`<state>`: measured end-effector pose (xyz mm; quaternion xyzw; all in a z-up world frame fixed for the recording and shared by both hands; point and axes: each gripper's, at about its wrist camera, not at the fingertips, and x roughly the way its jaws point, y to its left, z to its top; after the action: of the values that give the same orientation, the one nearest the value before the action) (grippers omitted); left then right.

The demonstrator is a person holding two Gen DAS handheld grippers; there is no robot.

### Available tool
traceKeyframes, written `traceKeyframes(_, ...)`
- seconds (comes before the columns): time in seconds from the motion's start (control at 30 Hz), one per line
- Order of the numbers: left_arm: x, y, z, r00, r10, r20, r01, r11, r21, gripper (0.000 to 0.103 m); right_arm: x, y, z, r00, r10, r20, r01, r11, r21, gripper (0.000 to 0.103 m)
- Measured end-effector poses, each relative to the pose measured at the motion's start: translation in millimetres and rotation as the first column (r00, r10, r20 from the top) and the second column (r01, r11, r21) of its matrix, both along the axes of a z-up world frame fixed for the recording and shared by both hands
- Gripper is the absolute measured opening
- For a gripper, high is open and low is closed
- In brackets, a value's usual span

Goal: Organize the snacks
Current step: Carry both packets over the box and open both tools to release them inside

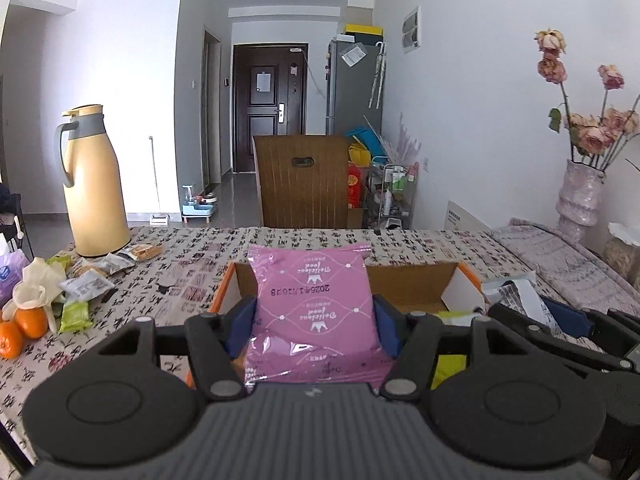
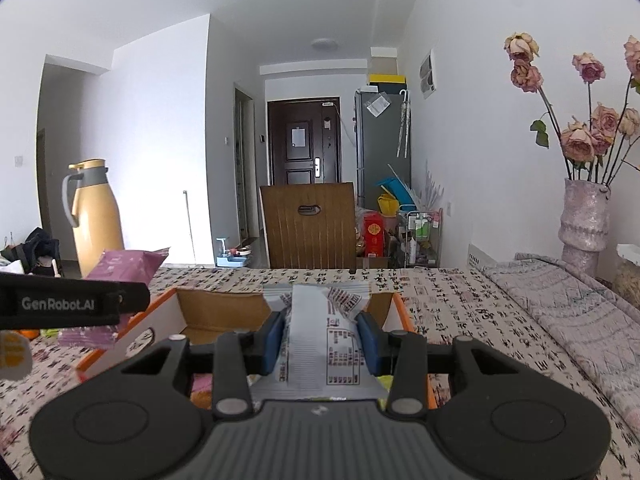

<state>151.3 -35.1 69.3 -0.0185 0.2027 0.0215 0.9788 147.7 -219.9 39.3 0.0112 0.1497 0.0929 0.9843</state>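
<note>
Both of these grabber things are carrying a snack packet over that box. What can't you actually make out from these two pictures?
- Box contents: in both views the packets and fingers cover most of the inside.
- Pink packet: left wrist view, its print is upside down and too small to read.
- Grey packet: right wrist view, its label is too small to read.
- Snack pile: left wrist view, small and overlapping, so no sure count.

The right gripper [image 2: 320, 330] is clamping a grey snack packet [image 2: 320, 344] above the open cardboard box [image 2: 218, 310]. At left, the left gripper [image 2: 76, 306] is holding a pink packet [image 2: 124, 264].
</note>
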Motion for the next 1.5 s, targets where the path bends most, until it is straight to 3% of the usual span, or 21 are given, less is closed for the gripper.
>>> traceKeyframes(0.43, 57.6, 11.2, -36.7, 0.995, 0.045, -0.091, -0.047, 0.999, -0.012, 0.063, 54.8, 3.8, -28.6, 0.997, -0.008, -0.081, 0.009, 1.0, 0.018, 0.04)
traceKeyframes(0.77, 53.3, 12.5, -41.4, 0.996, 0.035, -0.079, -0.037, 0.999, -0.022, 0.063, 51.2, 3.1, -33.7, 0.995, -0.011, -0.095, 0.013, 1.0, 0.02, 0.04)
traceKeyframes(0.8, 51.7, 12.2, -40.4, 0.997, 0.034, -0.07, -0.036, 0.999, -0.021, 0.064, 50.1, 3.3, -33.6, 0.995, -0.012, -0.095, 0.014, 1.0, 0.023, 0.041)
traceKeyframes(0.93, 44.2, 14.0, -36.1, 0.998, 0.048, -0.031, -0.049, 0.998, -0.026, 0.087, 48.8, 1.2, -33.7, 0.995, -0.016, -0.099, 0.02, 0.999, 0.033, 0.043)
traceKeyframes(1.0, 41.5, 14.6, -33.3, 0.998, 0.053, -0.017, -0.054, 0.998, -0.036, 0.09, 46.8, 0.0, -33.5, 0.995, -0.014, -0.095, 0.018, 0.999, 0.041, 0.055)
traceKeyframes(1.07, 39.6, 16.7, -31.6, 0.998, 0.066, -0.006, -0.066, 0.997, -0.046, 0.102, 44.3, -0.9, -32.3, 0.997, -0.021, -0.081, 0.024, 0.999, 0.043, 0.081)
traceKeyframes(1.13, 38.0, 18.0, -30.0, 0.997, 0.073, 0.004, -0.073, 0.996, -0.05, 0.103, 41.4, -2.7, -31.0, 0.998, -0.025, -0.065, 0.028, 0.998, 0.051, 0.093)
traceKeyframes(1.27, 37.9, 19.0, -29.7, 0.997, 0.072, -0.002, -0.072, 0.996, -0.056, 0.103, 39.1, -5.9, -29.9, 0.998, -0.027, -0.056, 0.031, 0.997, 0.069, 0.103)
traceKeyframes(1.5, 36.2, 19.4, -29.6, 0.997, 0.074, -0.004, -0.074, 0.995, -0.065, 0.103, 40.1, -6.7, -30.8, 0.998, -0.035, -0.061, 0.04, 0.997, 0.072, 0.103)
